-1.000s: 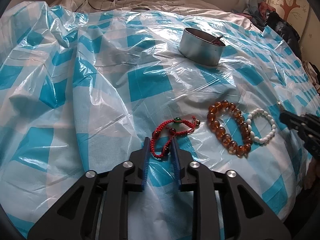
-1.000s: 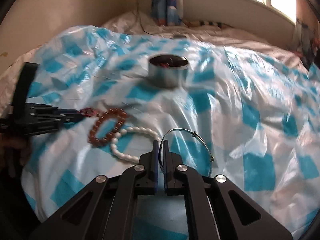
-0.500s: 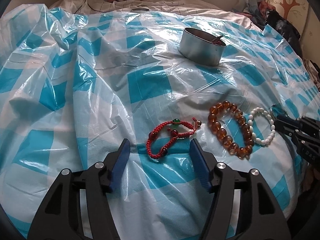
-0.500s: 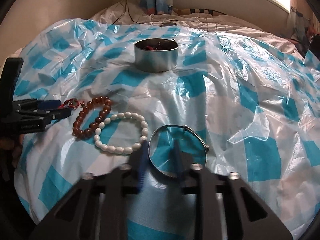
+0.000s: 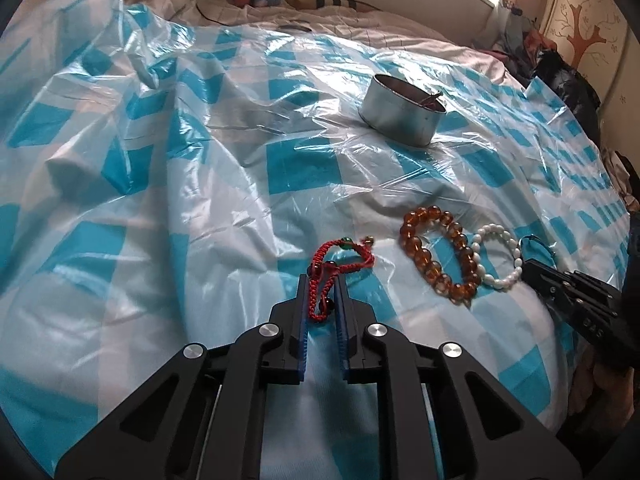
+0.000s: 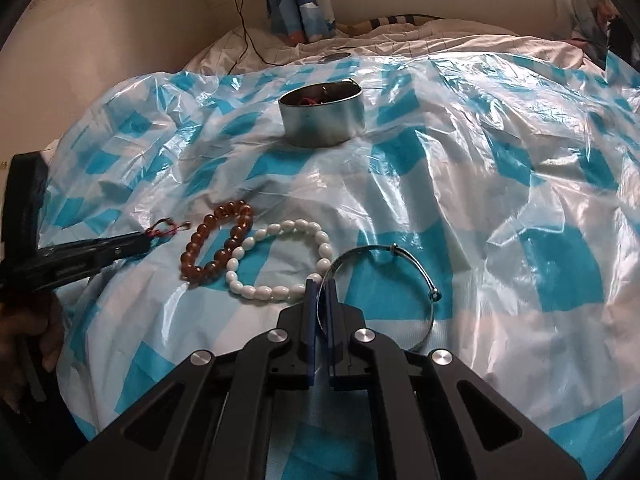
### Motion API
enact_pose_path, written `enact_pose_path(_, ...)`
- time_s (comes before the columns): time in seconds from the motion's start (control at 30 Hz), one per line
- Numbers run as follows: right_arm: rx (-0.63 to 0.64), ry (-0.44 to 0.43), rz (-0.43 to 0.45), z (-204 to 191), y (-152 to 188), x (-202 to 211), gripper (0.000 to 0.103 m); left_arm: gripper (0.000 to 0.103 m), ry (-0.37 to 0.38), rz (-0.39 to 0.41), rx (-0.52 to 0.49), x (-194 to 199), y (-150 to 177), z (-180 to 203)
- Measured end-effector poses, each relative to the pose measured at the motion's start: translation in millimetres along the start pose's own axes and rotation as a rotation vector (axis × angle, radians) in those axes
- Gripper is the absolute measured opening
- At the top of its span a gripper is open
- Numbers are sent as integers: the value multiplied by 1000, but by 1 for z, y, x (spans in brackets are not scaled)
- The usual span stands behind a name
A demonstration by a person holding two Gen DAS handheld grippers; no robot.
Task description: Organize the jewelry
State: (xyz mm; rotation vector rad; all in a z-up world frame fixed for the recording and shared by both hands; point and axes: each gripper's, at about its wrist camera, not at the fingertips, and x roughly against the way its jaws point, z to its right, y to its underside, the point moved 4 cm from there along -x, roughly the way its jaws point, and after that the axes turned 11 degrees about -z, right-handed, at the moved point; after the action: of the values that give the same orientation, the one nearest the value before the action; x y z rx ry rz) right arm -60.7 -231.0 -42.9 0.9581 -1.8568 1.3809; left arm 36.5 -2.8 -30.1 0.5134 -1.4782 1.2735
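Jewelry lies in a row near the front edge of a bed draped in blue-and-white checked plastic sheet (image 5: 224, 184): the left gripper (image 5: 323, 292) pinches a red cord bracelet (image 5: 340, 260), the right gripper (image 6: 320, 300) clamps a silver bangle (image 6: 400, 256). Between them rest an amber bead bracelet (image 5: 436, 252) and, touching it, a white bead bracelet (image 6: 276, 256). Farther back, toward the sheet's middle, stands a round metal tin (image 6: 324, 120) holding red and dark items.

Left claw (image 5: 323, 280) and right claw (image 6: 321, 285) are both clamped, held low and level.
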Motion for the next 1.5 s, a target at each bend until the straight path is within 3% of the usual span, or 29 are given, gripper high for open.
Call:
enact_pose_path(0.13,12,16,5,-1,0,-2,5,11,-34,11,-11,2,6,3)
enact_pose_path(0.27,14,21,9,-1,1,-1,6,12,-19,-4,21,-6,7,-3)
enact_pose_path(0.53,79,104,16,-10,5,-1,8,12,-44,-2,2,-8,8,0)
enact_pose_path(0.73,2,7,13,2,2,5,5,12,-44,-1,-3,-7,8,0)
enact_pose_path(0.9,-57,-139,62,4,1,20,3,12,-29,-5,-7,-8,8,0)
enact_pose_path(1.03,-68,-180,52,2,1,20,4,12,-23,-5,-21,-6,8,2)
enact_pose_path(1.17,-37,-158,30,-5,2,19,4,12,-29,7,-51,0,8,6)
enact_pose_path(1.2,-11,-109,25,-8,2,17,5,12,-38,12,-61,2,8,7)
enact_pose_path(1.27,20,-75,33,-13,3,16,29,12,-60,12,-79,2,7,8)
enact_pose_path(1.3,37,-58,51,-16,3,19,53,12,-75,15,-79,2,6,7)
enact_pose_path(1.33,68,-15,77,-22,2,23,59,12,-80,18,-80,3,5,6)
enact_pose_path(1.37,100,37,103,-26,2,27,62,13,-81,32,-82,5,3,6)
enact_pose_path(1.5,125,67,151,-27,0,38,62,20,-81,101,-90,18,-4,7)
